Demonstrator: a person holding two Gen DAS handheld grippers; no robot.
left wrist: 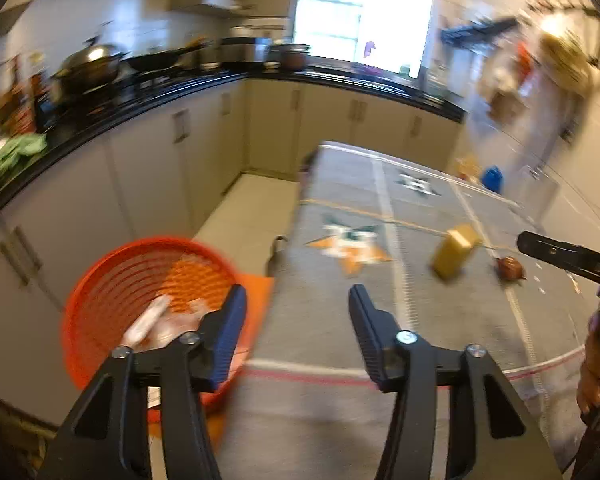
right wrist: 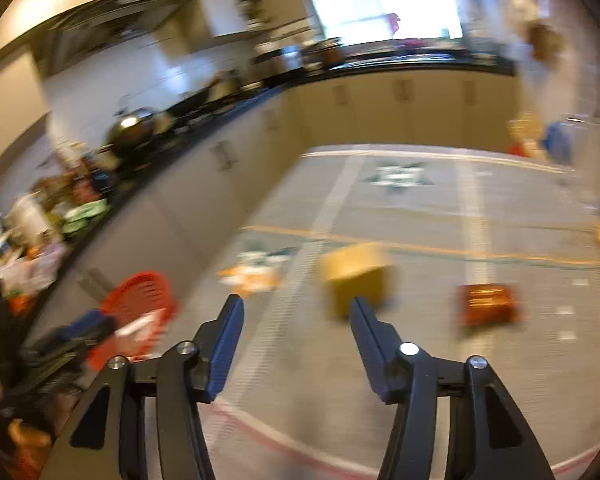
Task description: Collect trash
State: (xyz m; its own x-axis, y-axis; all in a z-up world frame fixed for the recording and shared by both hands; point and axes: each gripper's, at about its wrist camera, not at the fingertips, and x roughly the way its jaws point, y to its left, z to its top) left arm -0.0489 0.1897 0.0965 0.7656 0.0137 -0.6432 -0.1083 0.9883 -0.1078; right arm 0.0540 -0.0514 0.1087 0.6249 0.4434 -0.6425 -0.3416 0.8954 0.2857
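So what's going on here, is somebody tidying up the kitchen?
Yes. A person holds a gripper in each hand, picking trash off the grey table. Both the left gripper and the right gripper are open and empty. Some trash already lies in the orange basket. A yellow box and a brown wrapper are still on the table.

We see black countertop (left wrist: 148,92) running along far left, wok (left wrist: 88,66) and green cloth (left wrist: 18,150) on it, cream cabinets (left wrist: 148,168) below, bright window (left wrist: 364,12) far, blue container (left wrist: 493,178) far right.
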